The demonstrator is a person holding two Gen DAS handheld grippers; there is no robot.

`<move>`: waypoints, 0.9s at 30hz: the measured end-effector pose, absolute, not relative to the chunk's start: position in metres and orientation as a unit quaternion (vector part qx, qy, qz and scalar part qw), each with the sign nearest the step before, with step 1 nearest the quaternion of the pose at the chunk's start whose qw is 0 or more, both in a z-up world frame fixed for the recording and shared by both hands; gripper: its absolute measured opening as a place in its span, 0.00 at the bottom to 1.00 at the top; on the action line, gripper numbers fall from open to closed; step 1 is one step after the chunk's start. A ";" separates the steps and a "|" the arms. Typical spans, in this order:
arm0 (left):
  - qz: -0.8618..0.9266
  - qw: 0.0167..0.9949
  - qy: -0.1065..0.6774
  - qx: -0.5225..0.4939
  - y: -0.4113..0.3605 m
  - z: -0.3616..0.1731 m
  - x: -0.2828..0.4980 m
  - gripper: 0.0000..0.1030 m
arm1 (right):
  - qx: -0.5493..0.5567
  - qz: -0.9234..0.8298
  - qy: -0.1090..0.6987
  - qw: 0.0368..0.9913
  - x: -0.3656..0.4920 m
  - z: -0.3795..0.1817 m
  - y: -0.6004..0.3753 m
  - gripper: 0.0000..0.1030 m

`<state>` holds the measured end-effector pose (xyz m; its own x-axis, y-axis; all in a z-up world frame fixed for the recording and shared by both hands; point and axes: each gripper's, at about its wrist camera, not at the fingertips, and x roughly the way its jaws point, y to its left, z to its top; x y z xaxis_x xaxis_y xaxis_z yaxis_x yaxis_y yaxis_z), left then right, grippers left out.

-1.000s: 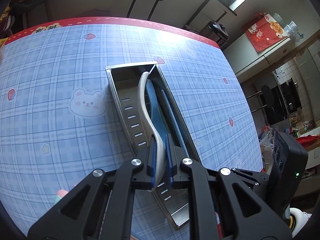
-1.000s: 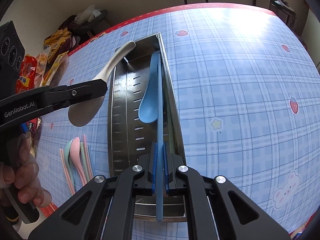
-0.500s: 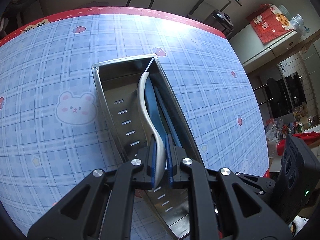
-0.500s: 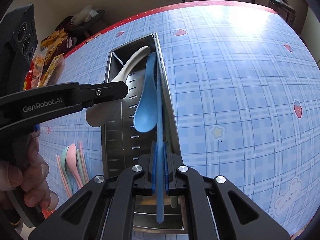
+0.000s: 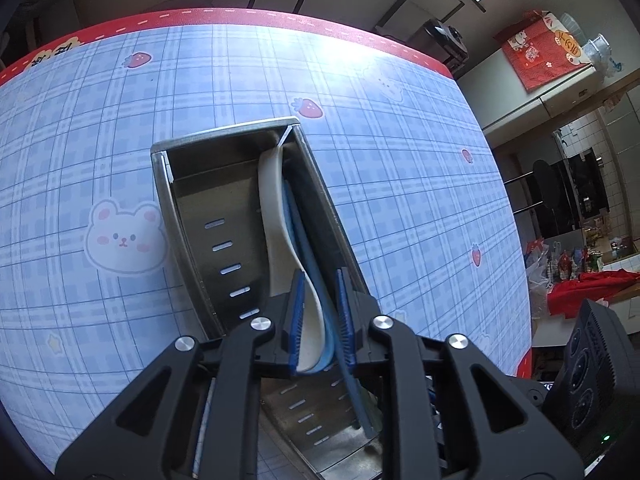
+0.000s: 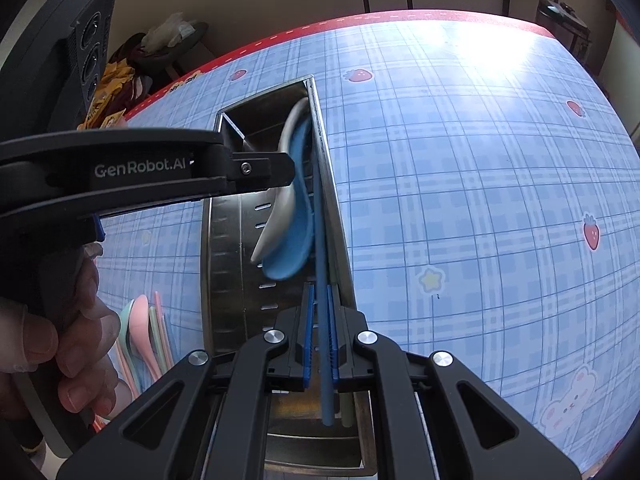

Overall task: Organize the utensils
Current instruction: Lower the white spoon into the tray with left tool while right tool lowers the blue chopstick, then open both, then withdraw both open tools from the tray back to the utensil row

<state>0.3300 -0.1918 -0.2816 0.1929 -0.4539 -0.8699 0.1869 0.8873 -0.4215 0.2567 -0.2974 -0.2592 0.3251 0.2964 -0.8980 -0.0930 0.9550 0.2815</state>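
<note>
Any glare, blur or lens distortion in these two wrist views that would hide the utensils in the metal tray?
Left wrist view: strong fisheye bending; window glare whitens the far tablecloth, clear of the metal tray; white spoon sharp. Right wrist view: similar glare at upper right; blue spoon and blue chopstick crisp; the tray's far end is in shadow, and the left gripper covers part of it.

Two close downward wrist views, sharing the metal tray.

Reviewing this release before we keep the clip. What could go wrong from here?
1. The left hand-held gripper is opening with the white spoon between its pads; it could tip off the blue spoon.
2. The right hand-held gripper pinches a blue chopstick against the metal tray wall; it may jam.
</note>
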 end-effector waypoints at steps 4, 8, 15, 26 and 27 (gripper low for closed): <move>-0.213 0.771 0.589 -0.111 -0.189 -0.271 0.329 0.29 | 0.079 0.126 0.558 0.816 0.248 -0.248 -0.297 0.20; -0.215 0.788 0.567 -0.103 -0.181 -0.251 0.324 0.48 | 0.057 0.119 0.537 0.833 0.239 -0.230 -0.296 0.58; -0.198 0.817 0.533 -0.094 -0.149 -0.215 0.302 0.84 | 0.052 0.129 0.517 0.845 0.219 -0.210 -0.296 0.91; -0.149 0.850 0.502 -0.055 -0.081 -0.179 0.232 0.92 | 0.037 0.134 0.507 0.851 0.175 -0.199 -0.281 0.94; -0.143 0.852 0.501 -0.053 -0.074 -0.178 0.223 0.92 | 0.040 0.136 0.506 0.851 0.170 -0.200 -0.280 0.94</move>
<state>0.2229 -0.0744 -0.1784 0.4579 -0.2973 -0.8378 0.1906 0.9533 -0.2341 0.1703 -0.2803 -0.2002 0.4514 0.2720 -0.8498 -0.1906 0.9598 0.2060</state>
